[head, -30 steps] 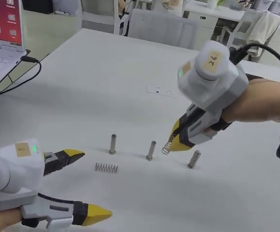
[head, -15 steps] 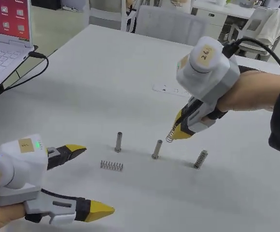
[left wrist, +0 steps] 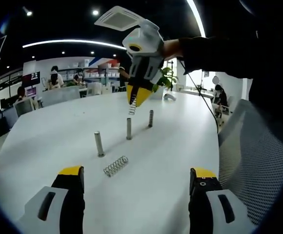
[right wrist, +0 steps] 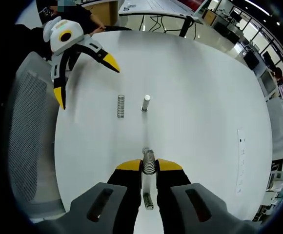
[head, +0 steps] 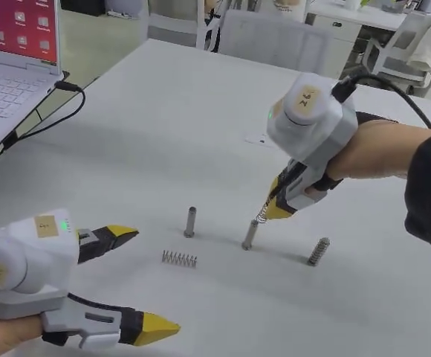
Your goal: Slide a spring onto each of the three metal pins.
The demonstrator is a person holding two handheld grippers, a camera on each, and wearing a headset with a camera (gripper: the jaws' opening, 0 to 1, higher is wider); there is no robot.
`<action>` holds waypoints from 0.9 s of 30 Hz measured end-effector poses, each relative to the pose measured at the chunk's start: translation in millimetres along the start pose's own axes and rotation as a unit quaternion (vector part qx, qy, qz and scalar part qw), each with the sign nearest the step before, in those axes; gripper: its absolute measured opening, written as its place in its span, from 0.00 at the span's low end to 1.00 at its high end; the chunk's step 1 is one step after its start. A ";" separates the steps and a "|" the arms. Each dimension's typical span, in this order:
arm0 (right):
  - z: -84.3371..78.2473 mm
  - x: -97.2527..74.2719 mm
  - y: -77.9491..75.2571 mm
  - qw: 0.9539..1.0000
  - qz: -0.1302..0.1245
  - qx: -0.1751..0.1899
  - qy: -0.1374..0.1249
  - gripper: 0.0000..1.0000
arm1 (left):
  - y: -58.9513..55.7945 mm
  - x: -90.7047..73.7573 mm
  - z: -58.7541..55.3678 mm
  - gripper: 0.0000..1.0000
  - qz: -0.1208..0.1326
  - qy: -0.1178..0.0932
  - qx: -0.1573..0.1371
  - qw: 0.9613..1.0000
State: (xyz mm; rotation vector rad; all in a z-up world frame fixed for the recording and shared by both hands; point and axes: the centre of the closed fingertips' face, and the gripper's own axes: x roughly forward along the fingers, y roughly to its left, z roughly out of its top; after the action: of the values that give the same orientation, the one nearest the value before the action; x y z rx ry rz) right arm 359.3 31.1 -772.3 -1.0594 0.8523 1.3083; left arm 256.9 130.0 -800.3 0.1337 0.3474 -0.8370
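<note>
Three metal pins stand in a row on the white table [head: 163,134]: a bare left pin [head: 191,222], a bare middle pin [head: 250,234] and a right pin [head: 319,251] wearing a spring. My right gripper [head: 279,210] is shut on a second spring [head: 262,213], whose lower end hangs just above the middle pin's top. In the right gripper view that spring [right wrist: 149,162] sits clamped between the yellow tips. A third spring [head: 180,258] lies flat in front of the left pin. My left gripper [head: 145,281] stands open and holds nothing, near the table's front edge.
A laptop [head: 7,67] with a black cable [head: 52,119] sits at the table's left edge. A small white strip [head: 258,138] lies flat behind the pins. Chairs [head: 275,41] stand beyond the far edge.
My right gripper has lifted the spring from low between the middle and right pins and carried it to just above the middle pin. The left gripper has stayed put; the camera shifted.
</note>
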 end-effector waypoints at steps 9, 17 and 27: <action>2.3 6.6 -1.1 1.000 0.004 -0.006 0.005 0.08 | 0.5 -0.3 -1.9 0.85 -0.002 0.002 -0.001 1.000; 0.8 13.5 -1.8 1.000 0.010 -0.007 0.012 0.08 | -0.1 -1.0 -3.2 0.84 -0.002 0.002 -0.005 1.000; -1.5 27.1 0.3 0.999 0.020 -0.011 0.028 0.08 | -1.9 0.9 -4.3 0.83 -0.006 0.004 -0.005 1.000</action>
State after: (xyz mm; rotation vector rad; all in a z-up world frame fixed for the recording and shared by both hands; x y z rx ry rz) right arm 362.0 38.5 -798.3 -1.1058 0.9065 1.3306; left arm 255.0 129.1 -804.6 0.1257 0.3593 -0.8465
